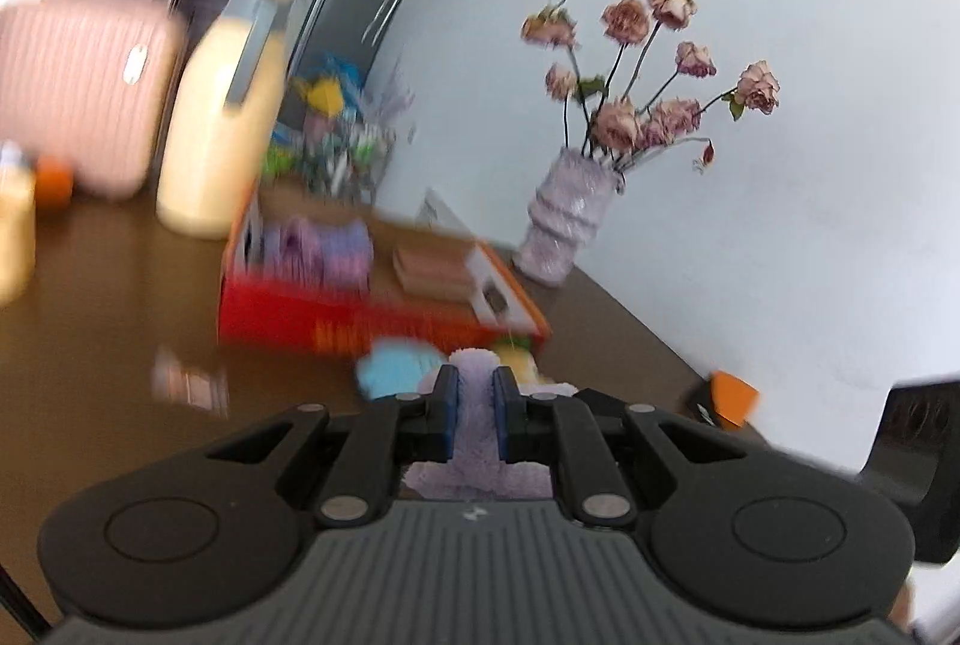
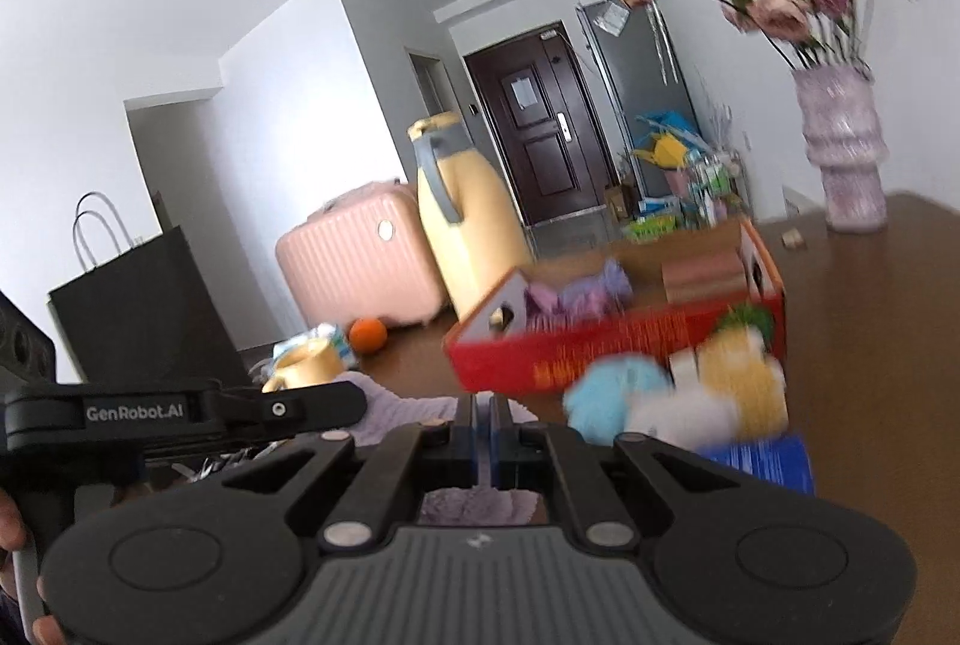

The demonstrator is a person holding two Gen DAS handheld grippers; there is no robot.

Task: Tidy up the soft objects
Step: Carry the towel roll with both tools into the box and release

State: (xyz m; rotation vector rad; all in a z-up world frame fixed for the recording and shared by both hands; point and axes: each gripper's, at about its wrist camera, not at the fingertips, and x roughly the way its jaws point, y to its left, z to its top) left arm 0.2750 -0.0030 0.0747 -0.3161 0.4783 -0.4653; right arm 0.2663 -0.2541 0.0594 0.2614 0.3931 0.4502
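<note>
While both grippers hang above the brown table (image 1: 120, 297), each clamps the same lavender fuzzy cloth (image 1: 477, 423). At far left of the left wrist view stand a pink suitcase (image 1: 78, 87) and a yellow jug (image 1: 222, 123). Further right, the red cardboard box (image 1: 372, 321) lies on the table with purple soft items (image 1: 324, 249) inside. Just in front of it rest a blue plush (image 1: 396, 366) and a yellow plush (image 1: 516, 354). Below them the left gripper (image 1: 477, 420) pinches a fold of the cloth between its blue pads. At right a lilac vase (image 1: 564, 219) holds dried roses. In the right wrist view, the right gripper (image 2: 483, 435) stands nearly closed on a thin edge of the cloth, which stretches leftward to the other gripper.
</note>
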